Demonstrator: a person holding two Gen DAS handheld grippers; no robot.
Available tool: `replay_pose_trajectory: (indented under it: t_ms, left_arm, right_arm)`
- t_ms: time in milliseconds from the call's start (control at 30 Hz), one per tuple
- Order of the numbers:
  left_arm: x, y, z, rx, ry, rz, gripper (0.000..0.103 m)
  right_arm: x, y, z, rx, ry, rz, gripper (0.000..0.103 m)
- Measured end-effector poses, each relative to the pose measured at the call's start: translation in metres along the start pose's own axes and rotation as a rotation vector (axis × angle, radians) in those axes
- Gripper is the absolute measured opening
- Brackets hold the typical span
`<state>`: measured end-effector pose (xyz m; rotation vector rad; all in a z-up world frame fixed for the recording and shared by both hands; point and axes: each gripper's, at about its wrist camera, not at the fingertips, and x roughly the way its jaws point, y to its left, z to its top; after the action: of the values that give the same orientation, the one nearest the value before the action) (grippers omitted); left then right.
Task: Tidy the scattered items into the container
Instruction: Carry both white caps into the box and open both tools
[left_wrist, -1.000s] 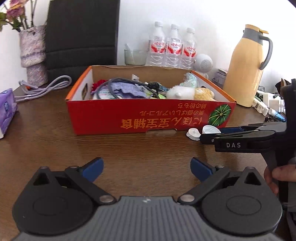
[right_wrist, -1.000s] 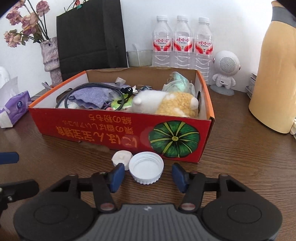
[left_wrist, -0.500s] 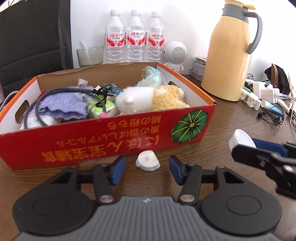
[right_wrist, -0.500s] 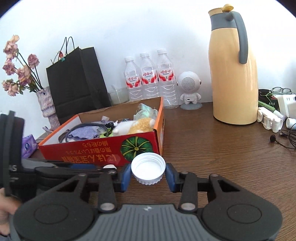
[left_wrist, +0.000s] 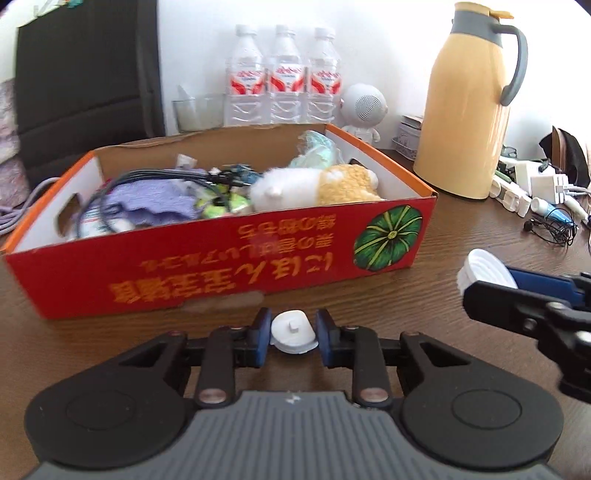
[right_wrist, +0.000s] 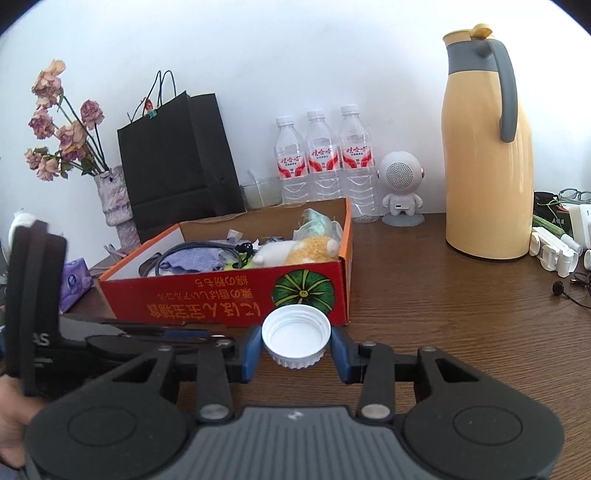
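Left gripper (left_wrist: 291, 338), bottom centre of the left wrist view: jaws closing around a small white stopper-like cap (left_wrist: 293, 332) on the wooden table (left_wrist: 424, 302); blue pads right beside its two sides, contact not clear. Just in front of the near wall of the red cardboard box (left_wrist: 221, 273), which fills the middle of the frame.

Right gripper (right_wrist: 296, 347), bottom centre of the right wrist view: clamped on a wide white screw lid (right_wrist: 296, 341), open side up, blue pads pressing on both sides, lifted clear of the table. Seen also at the right edge of the left wrist view, lid on edge between the fingers.

Inside the box: plush toy (left_wrist: 314, 184) in white and tan, purple cloth (left_wrist: 151, 201), dark cable (left_wrist: 162, 175), crumpled pale-green wrapper (left_wrist: 317, 149).

Behind the box, along the wall: three water bottles (right_wrist: 323, 162), small round white speaker figure (right_wrist: 402, 186), tall yellow thermos jug (right_wrist: 485, 155) at upper right, black paper bag (right_wrist: 177, 162), vase of dried flowers (right_wrist: 110, 199) at upper left.
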<state>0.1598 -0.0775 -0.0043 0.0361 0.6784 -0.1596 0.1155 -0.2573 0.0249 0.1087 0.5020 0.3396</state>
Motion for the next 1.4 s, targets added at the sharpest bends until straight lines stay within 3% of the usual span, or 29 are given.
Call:
replay_pose_trajectory:
  t_ms: [100,200,367,500,667,767,900,1100,1233,1400]
  left_arm:
    - [-0.033,0.017,-0.015,-0.026,-0.033,0.049,0.027]
    - [-0.071,0.035,-0.029,-0.044,-0.073,0.1,0.027]
    - [-0.129,0.069,-0.046,-0.083,-0.13,0.176,0.027]
    - [-0.167,0.079,-0.066,-0.101,-0.188,0.196,0.027]
    - [-0.207,0.081,-0.096,-0.1,-0.249,0.2,0.027]
    - [-0.226,0.077,-0.112,-0.091,-0.276,0.199,0.027]
    - [-0.23,0.077,-0.111,-0.094,-0.285,0.185,0.027]
    - [-0.215,0.087,-0.059,-0.099,-0.332,0.125,0.027]
    - [-0.191,0.097,0.016,-0.092,-0.386,0.11,0.027]
    - [-0.163,0.099,0.109,-0.065,-0.439,0.16,0.028]
  right_arm:
    - [0.002,0.012,-0.005,-0.037,0.007,0.032,0.039]
    - [0.004,0.03,-0.011,-0.095,0.027,0.008,0.039]
    - [-0.019,0.07,-0.024,-0.079,0.046,0.003,0.039]
    - [-0.057,0.107,-0.041,-0.047,0.011,0.026,0.039]
    - [-0.102,0.15,-0.06,-0.124,-0.062,0.005,0.039]
    - [-0.128,0.162,-0.069,-0.14,-0.113,-0.004,0.039]
    - [-0.133,0.164,-0.067,-0.068,-0.11,0.015,0.039]
    - [-0.116,0.157,-0.021,-0.088,-0.162,-0.008,0.039]
    - [-0.082,0.147,0.046,-0.115,-0.226,-0.014,0.039]
    - [-0.034,0.136,0.145,-0.092,-0.27,-0.013,0.039]
